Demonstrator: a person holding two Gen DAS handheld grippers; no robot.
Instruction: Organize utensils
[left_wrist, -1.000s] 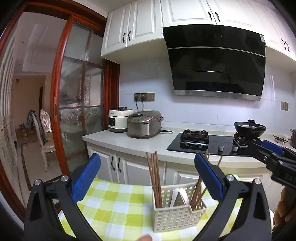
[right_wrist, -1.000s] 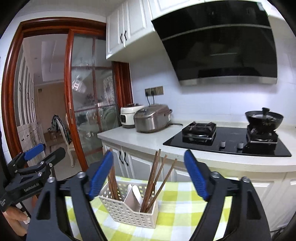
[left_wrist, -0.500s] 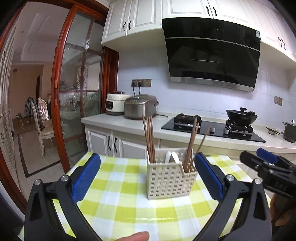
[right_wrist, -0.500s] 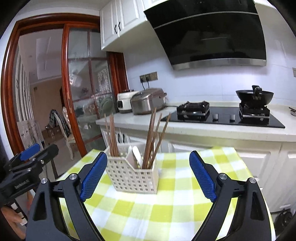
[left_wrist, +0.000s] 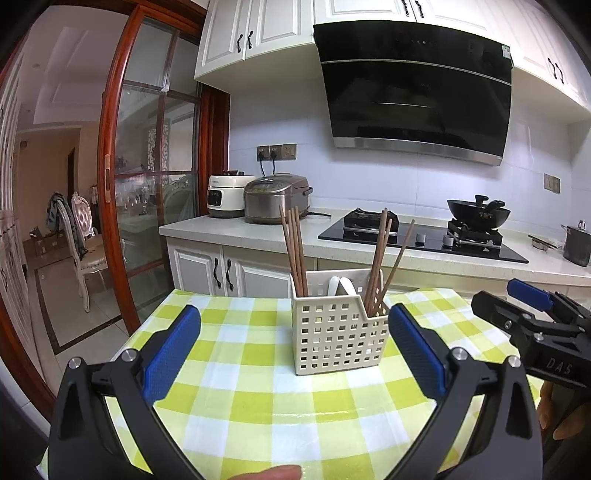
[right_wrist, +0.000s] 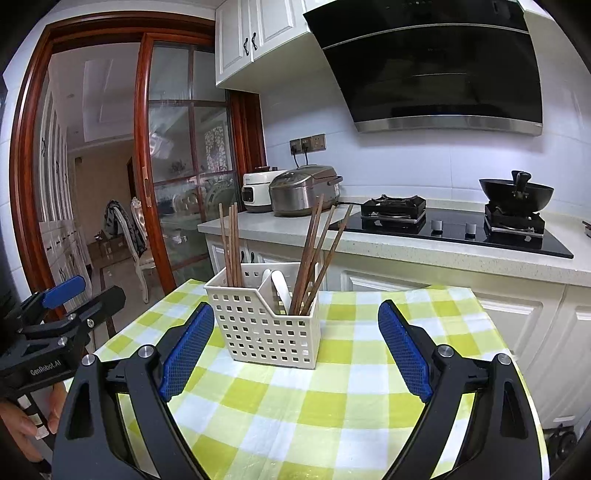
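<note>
A cream perforated utensil basket stands on the green-checked tablecloth. It holds brown chopsticks at its left end, more chopsticks leaning at its right end, and white spoons in the middle. My left gripper is open and empty, just short of the basket. My right gripper is open and empty, facing the basket from the right; its chopsticks and spoon show there. Each gripper shows in the other's view, the right one and the left one.
Behind the table runs a kitchen counter with two rice cookers, a gas hob with a black wok and a pot. A range hood hangs above. A glass sliding door stands left.
Both cameras have tilted down and pulled back, so the basket and tablecloth now sit higher and fuller in both views. Both grippers stay open and empty.
</note>
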